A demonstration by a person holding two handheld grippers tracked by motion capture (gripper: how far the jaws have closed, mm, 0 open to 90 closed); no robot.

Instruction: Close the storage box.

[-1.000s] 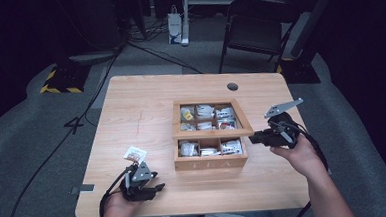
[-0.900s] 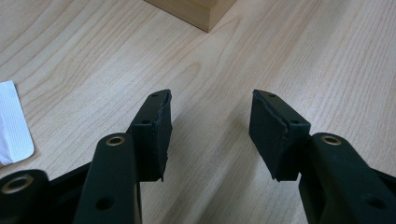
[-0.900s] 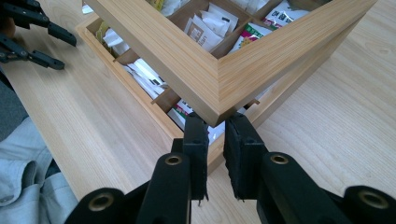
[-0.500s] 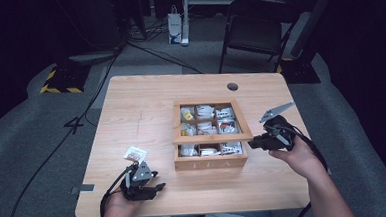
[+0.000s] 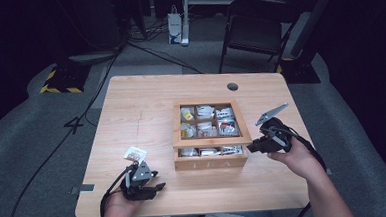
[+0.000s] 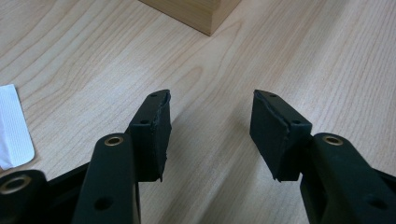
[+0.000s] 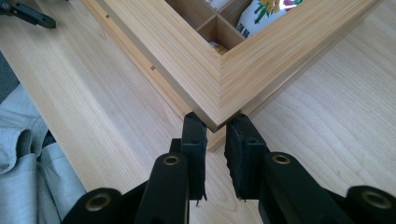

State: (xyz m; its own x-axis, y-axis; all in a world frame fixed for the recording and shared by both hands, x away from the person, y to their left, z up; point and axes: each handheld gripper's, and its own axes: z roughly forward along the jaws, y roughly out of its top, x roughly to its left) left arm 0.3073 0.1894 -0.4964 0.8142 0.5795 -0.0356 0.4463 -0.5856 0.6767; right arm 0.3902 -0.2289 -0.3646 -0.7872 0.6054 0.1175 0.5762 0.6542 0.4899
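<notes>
Lifted a little since the earlier frame, the glass-paned wooden lid (image 5: 211, 122) of the tea box now tilts above the compartments, my right gripper (image 7: 216, 122) at its near right corner. Its black jaws stand close together with a narrow gap, their tips flanking the pale mitred corner of the lid (image 7: 219, 70); I cannot tell whether the pads press on it. My left gripper (image 6: 210, 123) holds nothing, its jaws about half apart over bare tabletop. Beyond them, the square light-wood tea box (image 5: 211, 156) sits at the middle of the light wooden table (image 5: 146, 106), sachets showing in its compartments. One white tea sachet (image 5: 135, 153) lies just beside my left gripper.
</notes>
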